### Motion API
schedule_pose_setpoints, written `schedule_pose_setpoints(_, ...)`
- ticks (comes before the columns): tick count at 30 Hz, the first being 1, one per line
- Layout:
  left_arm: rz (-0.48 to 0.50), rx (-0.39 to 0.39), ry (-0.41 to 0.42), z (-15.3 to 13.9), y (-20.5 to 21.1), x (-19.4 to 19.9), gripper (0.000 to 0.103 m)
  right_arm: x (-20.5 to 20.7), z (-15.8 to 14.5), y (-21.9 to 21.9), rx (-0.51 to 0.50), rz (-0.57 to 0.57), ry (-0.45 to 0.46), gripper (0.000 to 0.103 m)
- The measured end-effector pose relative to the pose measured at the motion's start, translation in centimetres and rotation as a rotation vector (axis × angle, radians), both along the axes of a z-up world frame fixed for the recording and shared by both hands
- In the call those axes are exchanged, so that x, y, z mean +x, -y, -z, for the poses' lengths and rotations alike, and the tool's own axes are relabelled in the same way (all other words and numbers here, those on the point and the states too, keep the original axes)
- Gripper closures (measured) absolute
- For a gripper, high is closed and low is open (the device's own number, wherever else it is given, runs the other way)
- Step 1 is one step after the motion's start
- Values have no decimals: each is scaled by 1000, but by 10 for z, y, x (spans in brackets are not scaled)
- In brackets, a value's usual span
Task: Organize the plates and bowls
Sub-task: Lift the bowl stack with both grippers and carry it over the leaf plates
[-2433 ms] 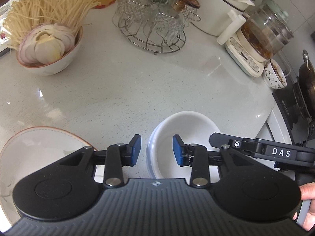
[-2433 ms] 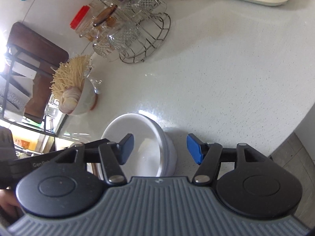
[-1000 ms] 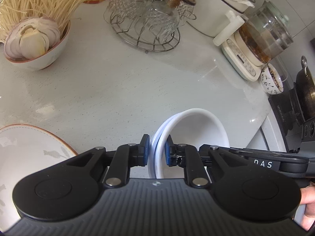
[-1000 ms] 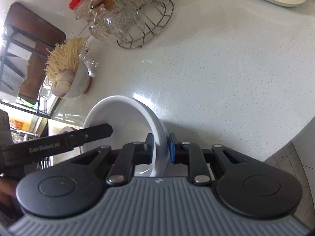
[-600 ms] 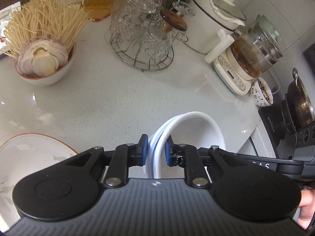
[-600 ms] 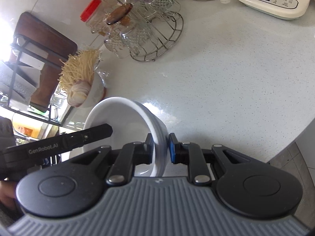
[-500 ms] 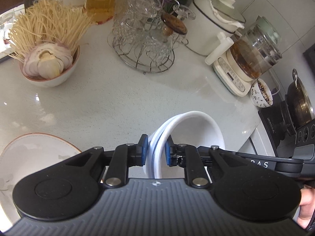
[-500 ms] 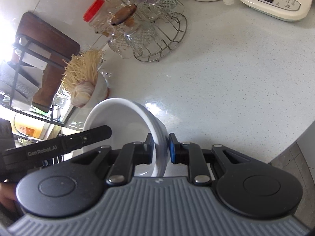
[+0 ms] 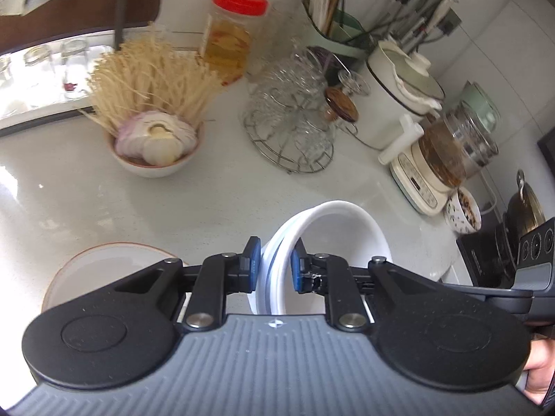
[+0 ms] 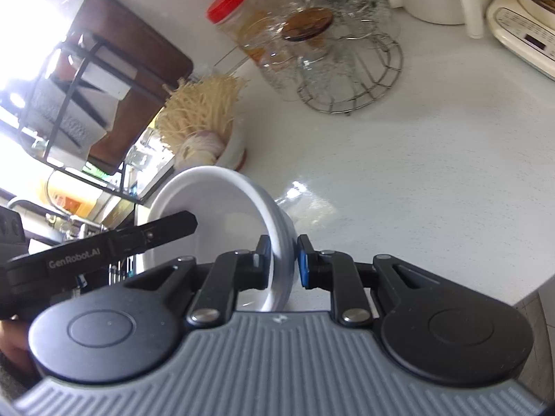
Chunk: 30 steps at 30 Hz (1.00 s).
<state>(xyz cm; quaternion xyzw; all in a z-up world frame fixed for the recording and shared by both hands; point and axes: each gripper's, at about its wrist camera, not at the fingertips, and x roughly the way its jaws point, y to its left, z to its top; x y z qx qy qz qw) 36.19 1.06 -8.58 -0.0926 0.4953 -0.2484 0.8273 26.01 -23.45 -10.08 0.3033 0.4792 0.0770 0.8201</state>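
While both grippers, left [image 9: 274, 265] and right [image 10: 283, 261], are clamping opposite rims of the bowls [image 9: 333, 242], seemingly two nested, above the counter [image 9: 208, 201], level, matched carrying is preventing slipping.

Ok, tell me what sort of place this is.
Most likely a home kitchen. On the white countertop stand a wire rack of glass cups, a white rice cooker and a utensil holder. A stove with a pot sits at the far right.
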Motion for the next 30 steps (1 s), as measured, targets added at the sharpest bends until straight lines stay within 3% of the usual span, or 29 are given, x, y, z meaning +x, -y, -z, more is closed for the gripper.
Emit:
schedule_pose_setpoints(19, -202, -50, -13, 16, -86, -37, 83, 17, 5, -75, -51, -210, -61, 84)
schedule_pose_setpoints(30, -273, -29, -42, 37, -117, -42, 83, 32, 25, -115, -94, -308, -121, 84)
